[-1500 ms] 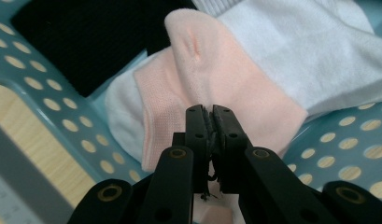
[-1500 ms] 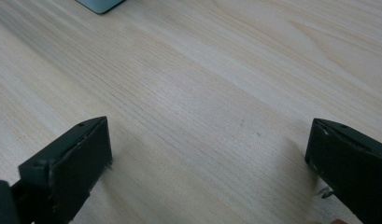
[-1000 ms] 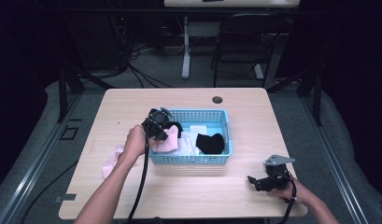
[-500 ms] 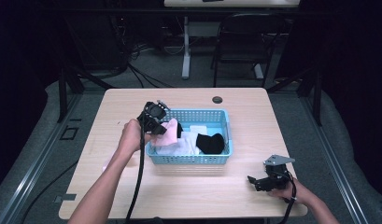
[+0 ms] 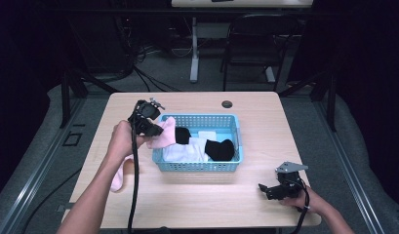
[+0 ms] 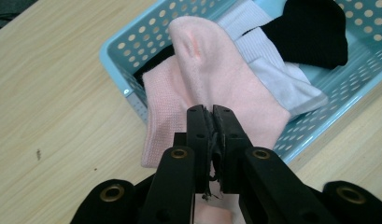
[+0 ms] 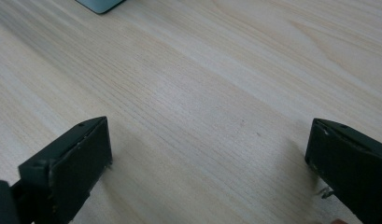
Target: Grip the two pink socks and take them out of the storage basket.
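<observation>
A pink sock (image 6: 212, 88) hangs over the left end of a light blue perforated basket (image 5: 199, 165), and my left gripper (image 6: 211, 110) is shut on its near edge. From above, the left gripper (image 5: 155, 130) is held at the basket's left rim with the pink sock (image 5: 164, 136) draped inward. Inside the basket lie a white sock (image 5: 185, 152) and black socks (image 5: 220, 148). My right gripper (image 5: 265, 190) rests open on the table near the front right corner, its jaws wide apart over bare wood (image 7: 202, 121).
Another pink sock (image 5: 120, 174) lies on the table beside the left forearm. A small dark round disc (image 5: 227, 104) sits near the table's back edge. A chair and desk legs stand beyond the table. A basket corner (image 7: 100, 4) shows far off in the right gripper view.
My left gripper has lifted slightly and drawn back to the left with the pink sock, from inside the basket to its left rim. The right gripper has stayed still.
</observation>
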Demonstrator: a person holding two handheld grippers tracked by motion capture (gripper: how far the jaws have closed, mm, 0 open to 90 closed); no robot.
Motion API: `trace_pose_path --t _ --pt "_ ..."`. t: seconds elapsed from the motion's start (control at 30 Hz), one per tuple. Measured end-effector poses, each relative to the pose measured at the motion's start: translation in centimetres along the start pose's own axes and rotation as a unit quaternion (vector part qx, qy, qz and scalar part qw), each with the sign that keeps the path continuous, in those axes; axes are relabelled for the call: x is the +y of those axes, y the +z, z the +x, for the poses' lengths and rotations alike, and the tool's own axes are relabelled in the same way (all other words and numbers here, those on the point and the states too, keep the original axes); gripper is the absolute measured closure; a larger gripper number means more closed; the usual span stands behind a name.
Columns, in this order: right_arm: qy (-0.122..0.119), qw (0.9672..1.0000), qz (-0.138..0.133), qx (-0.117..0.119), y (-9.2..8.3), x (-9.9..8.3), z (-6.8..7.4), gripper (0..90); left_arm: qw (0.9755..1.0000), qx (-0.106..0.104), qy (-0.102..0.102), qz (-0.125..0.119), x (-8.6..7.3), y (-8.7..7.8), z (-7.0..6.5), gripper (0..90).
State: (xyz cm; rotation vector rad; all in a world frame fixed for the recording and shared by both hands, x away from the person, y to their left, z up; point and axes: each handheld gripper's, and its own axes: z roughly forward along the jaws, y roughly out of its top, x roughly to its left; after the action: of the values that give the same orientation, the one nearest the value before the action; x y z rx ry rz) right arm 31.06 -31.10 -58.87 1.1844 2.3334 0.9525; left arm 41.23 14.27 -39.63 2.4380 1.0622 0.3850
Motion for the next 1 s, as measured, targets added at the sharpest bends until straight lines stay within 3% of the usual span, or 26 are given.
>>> trace_pose_path --t 0.27,0.5,0.6,1.0 --pt "0.0 1.0 0.0 0.0 0.0 0.0 0.0 0.0 0.9999 0.009 -0.011 -0.006 -1.6 -1.8 1.1 85.9" --pt "0.0 1.0 0.0 0.0 0.0 0.0 0.0 0.0 0.9992 0.02 -0.031 -0.013 -4.2 -3.2 2.5 85.8" --pt "0.001 1.0 -0.002 0.0 0.0 0.0 0.0 0.0 0.9989 0.023 -0.039 -0.01 -5.0 -3.4 2.9 85.8" --pt "0.002 1.0 -0.001 -0.001 0.0 0.0 0.0 0.0 0.9954 0.031 -0.09 0.011 -10.6 -3.0 5.7 85.7"
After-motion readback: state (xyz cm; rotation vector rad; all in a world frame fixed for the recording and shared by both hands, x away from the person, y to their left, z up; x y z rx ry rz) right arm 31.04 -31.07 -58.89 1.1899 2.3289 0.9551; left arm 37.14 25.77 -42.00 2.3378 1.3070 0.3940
